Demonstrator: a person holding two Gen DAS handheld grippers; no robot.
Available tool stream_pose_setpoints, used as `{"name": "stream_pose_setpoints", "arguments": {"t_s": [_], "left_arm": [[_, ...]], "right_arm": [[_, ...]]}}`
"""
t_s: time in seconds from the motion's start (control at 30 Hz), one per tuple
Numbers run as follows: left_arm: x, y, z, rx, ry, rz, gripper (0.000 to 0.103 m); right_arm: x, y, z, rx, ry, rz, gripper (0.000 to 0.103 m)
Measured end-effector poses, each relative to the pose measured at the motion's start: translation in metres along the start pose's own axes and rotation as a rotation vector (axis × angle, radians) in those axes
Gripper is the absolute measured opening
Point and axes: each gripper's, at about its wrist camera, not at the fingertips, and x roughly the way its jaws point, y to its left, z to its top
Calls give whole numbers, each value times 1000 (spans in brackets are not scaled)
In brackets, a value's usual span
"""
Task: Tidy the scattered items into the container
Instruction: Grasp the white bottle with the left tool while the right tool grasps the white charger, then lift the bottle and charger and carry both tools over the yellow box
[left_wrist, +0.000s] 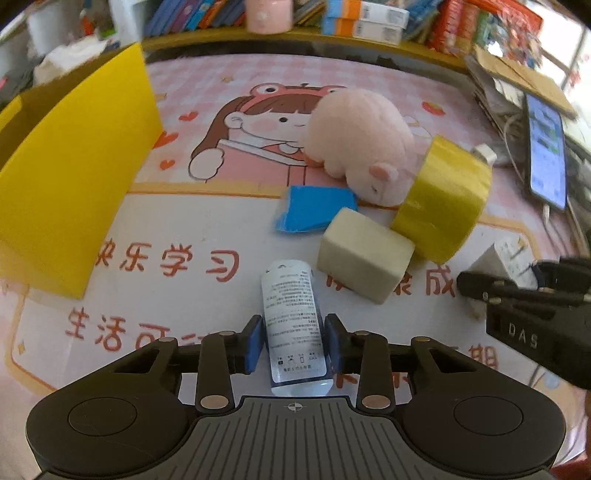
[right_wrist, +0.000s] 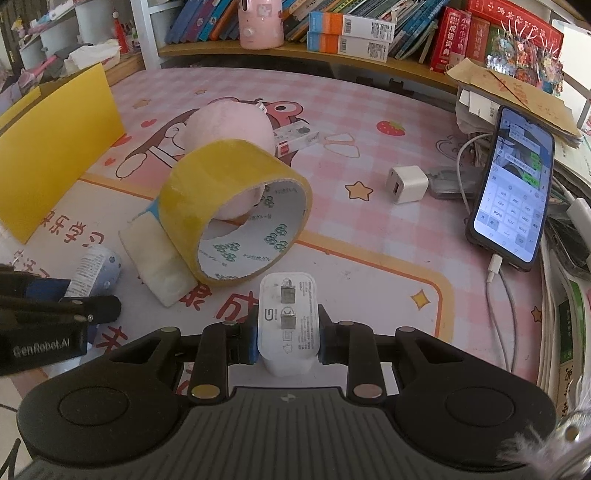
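Clear plastic bottle: the small clear plastic bottle with a white printed label (left_wrist: 291, 325) lies on its side on the desk, lengthwise between the left gripper's (left_wrist: 293, 341) blue-padded fingers (left_wrist: 254, 343), which pinch its sides.
White charger: the white plastic plug-in charger with two metal prongs (right_wrist: 289, 317) sits in the right gripper (right_wrist: 288, 332), fingers pressed on its two flanks, prongs facing up.
Step in hand: both grips look made; by my reading the lift and carry to the container come next.
Container: the yellow cardboard box with an upright flap (left_wrist: 74, 166) stands at the left, well apart from both grippers.
Doing it well: lift the bottle level so the round, smooth body does not roll or slide out of the pads; clear the flap's top edge before letting go.
Order: the left gripper is nearer the box, so it should go first; the grippers sit close together and could clash.
Neighbours: cream foam block (left_wrist: 364, 254), yellow tape roll (left_wrist: 443, 203), pink plush pig (left_wrist: 362, 144) and blue paper scrap (left_wrist: 314, 212) lie just beyond the bottle, not yet tidied.
Desk: pink cartoon mat (left_wrist: 207, 229).
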Motion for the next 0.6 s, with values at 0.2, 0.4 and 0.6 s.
{"name": "stream_pose_setpoints", "arguments": {"t_s": [0.2, 0.4, 0.6], "left_arm": [[-4, 8, -2, -37, -20, -32, 31], [-35, 12, -5, -39, -122, -40, 31], [-64, 16, -11, -33, -195, -46, 31]], "right_arm": [[-4, 2, -1, 4, 4, -2, 25], [-30, 10, 4, -15, -82, 28, 25], [-51, 18, -3, -4, -110, 44, 25]]}}
